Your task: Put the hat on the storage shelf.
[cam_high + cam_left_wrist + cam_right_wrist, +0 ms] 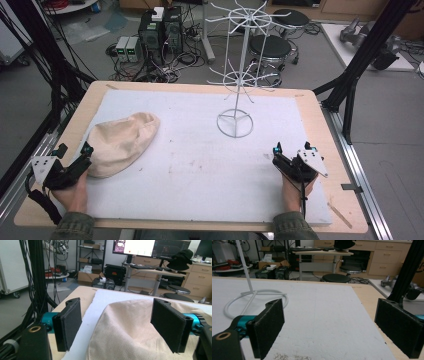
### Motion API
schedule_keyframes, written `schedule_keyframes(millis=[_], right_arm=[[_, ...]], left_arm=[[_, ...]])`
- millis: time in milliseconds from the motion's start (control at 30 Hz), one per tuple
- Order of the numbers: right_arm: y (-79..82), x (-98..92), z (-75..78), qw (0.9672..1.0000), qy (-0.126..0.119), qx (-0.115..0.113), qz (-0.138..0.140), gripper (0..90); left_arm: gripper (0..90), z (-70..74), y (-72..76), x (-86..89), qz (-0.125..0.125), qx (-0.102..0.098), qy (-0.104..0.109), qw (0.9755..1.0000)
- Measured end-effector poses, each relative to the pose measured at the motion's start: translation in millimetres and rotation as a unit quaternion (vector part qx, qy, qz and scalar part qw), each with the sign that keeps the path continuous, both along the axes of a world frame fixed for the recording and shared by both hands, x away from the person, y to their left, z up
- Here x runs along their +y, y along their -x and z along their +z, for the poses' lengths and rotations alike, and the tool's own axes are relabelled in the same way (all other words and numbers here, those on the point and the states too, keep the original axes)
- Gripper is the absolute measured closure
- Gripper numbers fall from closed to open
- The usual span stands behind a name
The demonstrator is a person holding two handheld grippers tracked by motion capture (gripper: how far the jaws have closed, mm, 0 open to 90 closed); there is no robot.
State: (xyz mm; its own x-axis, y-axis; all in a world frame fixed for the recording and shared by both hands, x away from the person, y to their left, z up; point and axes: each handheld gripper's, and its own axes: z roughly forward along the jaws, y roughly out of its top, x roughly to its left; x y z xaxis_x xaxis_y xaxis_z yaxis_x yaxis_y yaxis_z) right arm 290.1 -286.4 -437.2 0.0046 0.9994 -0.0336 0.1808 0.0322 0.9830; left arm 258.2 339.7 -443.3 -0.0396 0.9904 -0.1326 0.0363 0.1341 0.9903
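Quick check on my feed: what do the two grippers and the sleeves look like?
Both the left gripper and right gripper are black, each topped with a grey three-cornered plate and showing teal parts. The jaws are flat black rectangular blocks faced with dark textured pads. A black cable trails from each. The sleeves are olive green.

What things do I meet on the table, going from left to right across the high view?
left gripper → beige cloth hat → white wire stand → right gripper
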Motion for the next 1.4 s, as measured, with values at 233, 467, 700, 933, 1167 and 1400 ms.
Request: schedule_keyframes(millis=[233,467,700,933,1167,1400], right_arm=[[-1.2,-0.5,-0.7,1.0,-0.001,0.001,-0.001,8.1],[-1.1,-0.9,-0.8,1.0,-0.002,0.003,0.0,8.1],[-0.9,-1.1,-0.5,1.0,-0.003,0.002,0.001,8.1],[-1.3,-2.6,-0.8,0.9999,-0.01,0.005,0.001,8.1],[-2.1,-3.1,-1.3,0.9999,-0.012,0.007,0.004,8.1],[-1.4,-2.7,-0.7,0.9999,-0.012,0.004,0.007,8.1]], left_arm=[[24.8,-0.2,1.2,1.1,0.002,-0.001,0.002,1.0],[24.8,-0.6,0.9,0.1,-0.001,0.002,0.002,1.0],[24.8,0.4,1.5,1.0,-0.009,0.01,0.019,0.9997],[23.0,10.2,3.1,-2.9,-0.019,-0.002,0.018,0.9997],[24.5,22.4,3.5,-8.3,-0.045,-0.008,0.018,0.9988],[24.6,34.4,2.0,-20.0,-0.065,-0.005,0.001,0.9979]])
